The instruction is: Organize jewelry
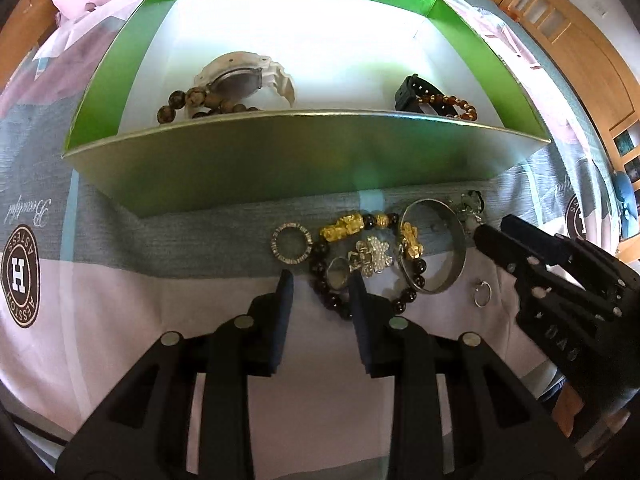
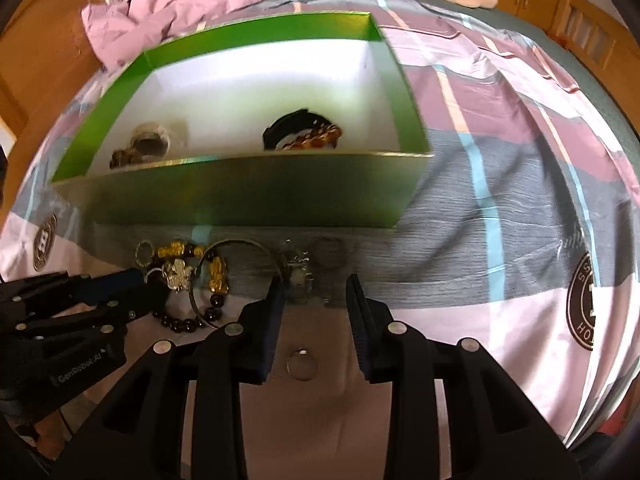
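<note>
Patterned bedsheet (image 1: pixel 120 280) carries a green box (image 1: pixel 280 160) holding a white watch (image 1: pixel 240 76), black watch (image 1: pixel 408 94) and two bead bracelets. Loose jewelry lies before its near wall: silver bangle (image 1: pixel 456 248), black-and-gold bead bracelet (image 1: pixel 348 226), rhinestone ring (image 1: pixel 291 242). Left gripper (image 1: pixel 320 280) and right gripper (image 2: pixel 314 282) both parted, grasping nothing, over the pile.

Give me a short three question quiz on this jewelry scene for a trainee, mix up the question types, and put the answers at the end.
1. True or false: the green box already holds a white watch.
2. Where does the silver bangle lie? A) in the box B) on the cloth in front of the box C) between the left gripper's jaws
3. Fill in: the small plain ring lies beneath the ___ gripper.

Key: 1 true; 2 B; 3 right
</note>
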